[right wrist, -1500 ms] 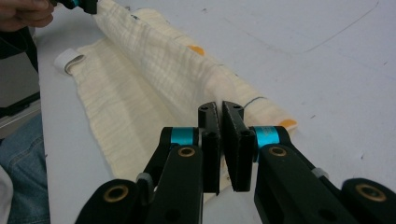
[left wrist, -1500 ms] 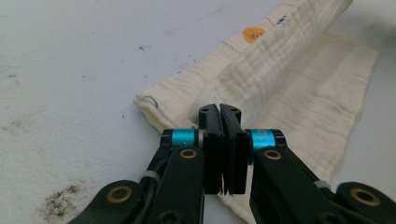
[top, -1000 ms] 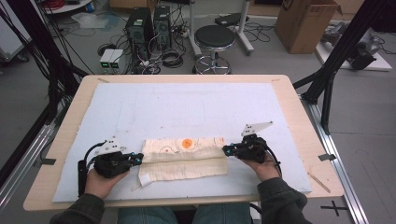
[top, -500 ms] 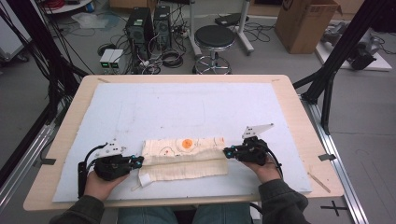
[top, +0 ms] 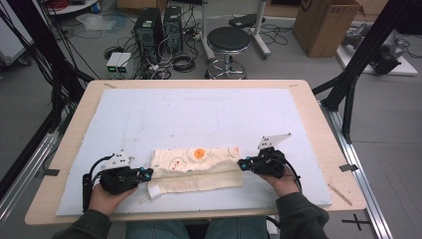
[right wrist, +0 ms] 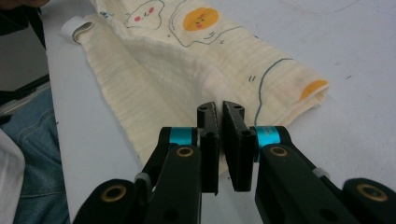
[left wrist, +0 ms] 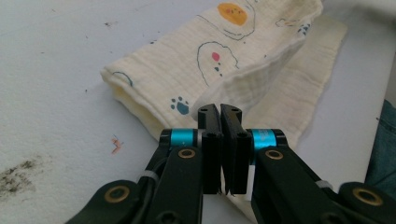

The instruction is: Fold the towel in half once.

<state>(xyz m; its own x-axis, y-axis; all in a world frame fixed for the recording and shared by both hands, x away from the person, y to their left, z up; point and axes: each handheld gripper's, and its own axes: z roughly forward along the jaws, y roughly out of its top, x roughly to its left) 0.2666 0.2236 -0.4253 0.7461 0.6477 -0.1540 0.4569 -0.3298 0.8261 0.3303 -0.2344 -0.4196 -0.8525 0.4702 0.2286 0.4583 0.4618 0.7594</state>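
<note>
Nearest me, my left gripper (top: pixel 145 174) and right gripper (top: pixel 242 164) sit low on the tabletop (top: pixel 318 144), one at each end of the cloth (top: pixel 196 169). Both pairs of fingers are closed on the cloth's folded upper edge: left fingers (left wrist: pixel 211 126) pinch the left corner of the top layer, right fingers (right wrist: pixel 209 123) pinch the right corner.

I judge the folding well along. The cloth lies as a long narrow band, left to right, near the tabletop's near edge, its far half doubled over the plain half closest to me. What seems left is letting go, or one more fold across.

It is soft, crinkled cream muslin, printed with orange egg faces and small blue paws, with a white loop tag (top: pixel 154 191) at its near-left corner. Under it, a pale blue mat (top: pixel 199 114), scuffed and speckled.
</note>
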